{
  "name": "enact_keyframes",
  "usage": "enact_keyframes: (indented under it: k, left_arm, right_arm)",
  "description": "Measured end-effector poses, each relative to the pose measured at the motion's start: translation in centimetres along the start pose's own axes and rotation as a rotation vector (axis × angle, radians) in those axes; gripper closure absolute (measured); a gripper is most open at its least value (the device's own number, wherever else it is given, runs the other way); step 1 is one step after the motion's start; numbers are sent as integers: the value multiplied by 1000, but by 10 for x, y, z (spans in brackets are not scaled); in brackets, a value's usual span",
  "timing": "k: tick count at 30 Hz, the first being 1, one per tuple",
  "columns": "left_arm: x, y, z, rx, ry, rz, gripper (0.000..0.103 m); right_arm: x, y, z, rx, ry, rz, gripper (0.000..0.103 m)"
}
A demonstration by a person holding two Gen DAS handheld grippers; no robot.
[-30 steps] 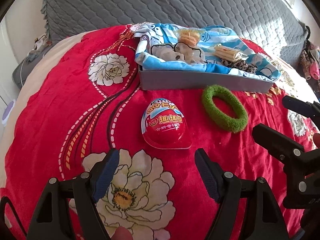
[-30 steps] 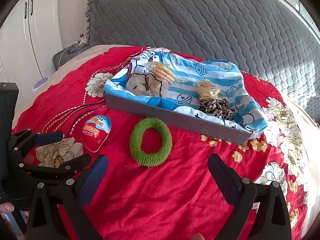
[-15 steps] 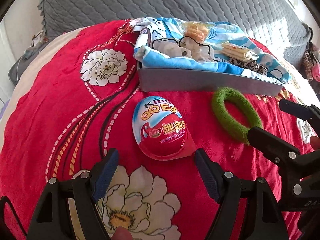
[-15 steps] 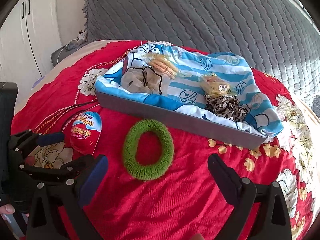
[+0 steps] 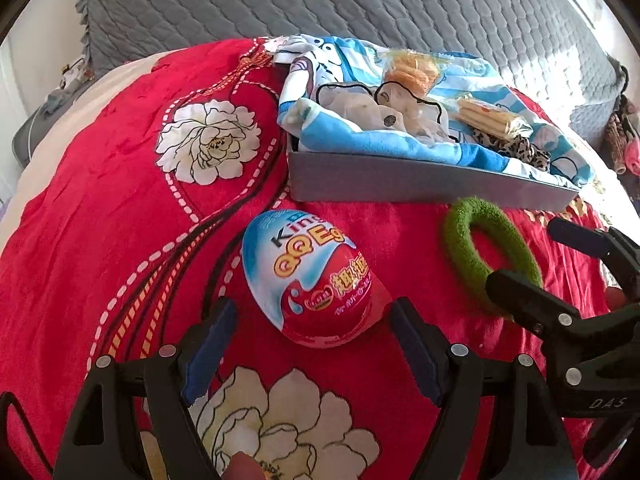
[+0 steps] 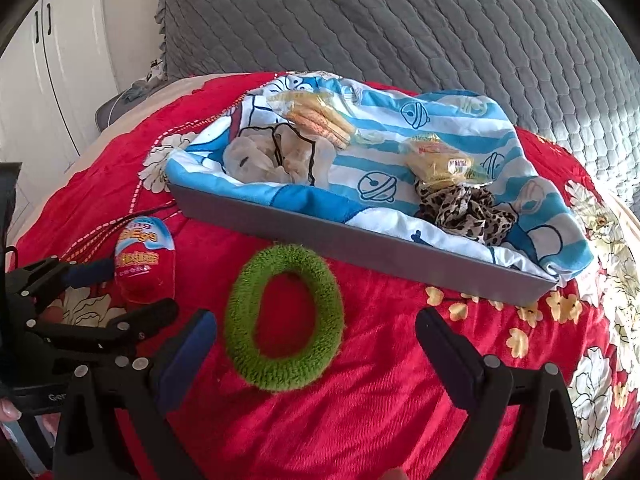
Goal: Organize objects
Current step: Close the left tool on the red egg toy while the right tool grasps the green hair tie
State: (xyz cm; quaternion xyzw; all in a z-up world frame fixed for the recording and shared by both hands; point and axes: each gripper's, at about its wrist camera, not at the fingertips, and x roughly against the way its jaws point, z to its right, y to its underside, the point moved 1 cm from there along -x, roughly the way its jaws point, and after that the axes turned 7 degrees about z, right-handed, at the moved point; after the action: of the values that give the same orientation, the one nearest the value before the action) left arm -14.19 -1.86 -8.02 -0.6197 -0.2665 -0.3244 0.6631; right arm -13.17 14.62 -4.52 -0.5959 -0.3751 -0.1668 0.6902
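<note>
A red and blue candy egg (image 5: 314, 276) lies on the red floral bedspread; it also shows in the right wrist view (image 6: 144, 258). My left gripper (image 5: 312, 320) is open, its fingers either side of the egg's near end. A green fuzzy hair ring (image 6: 284, 320) lies to the right of the egg; it also shows in the left wrist view (image 5: 490, 246). My right gripper (image 6: 316, 332) is open just in front of the ring. A grey tray (image 6: 360, 240) lined with a blue cartoon cloth holds snack packets and scrunchies.
The grey quilted headboard (image 6: 400, 20) rises behind the tray. White cupboard doors (image 6: 40, 60) stand at the far left. The bedspread's right edge (image 6: 616, 240) drops off beyond the tray. The other gripper (image 5: 580, 320) shows at the right of the left wrist view.
Both grippers have moved forward and down. The egg now lies between the left fingers, and the green ring sits close before the right fingers. Nothing was grasped.
</note>
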Motion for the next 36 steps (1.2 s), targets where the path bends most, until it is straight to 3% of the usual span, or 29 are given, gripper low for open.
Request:
enact_keyframes:
  k: [19, 25, 36]
  left_arm:
    - [-14, -11, -11, 34, 50, 31, 23]
    - [-16, -11, -14, 34, 65, 39, 24]
    - [-14, -11, -15, 33, 66, 46, 25]
  right_arm:
    - [-25, -1, 1, -14, -22, -9, 3]
    - [-29, -1, 1, -22, -25, -10, 7]
    - [-30, -1, -3, 3, -26, -5, 23]
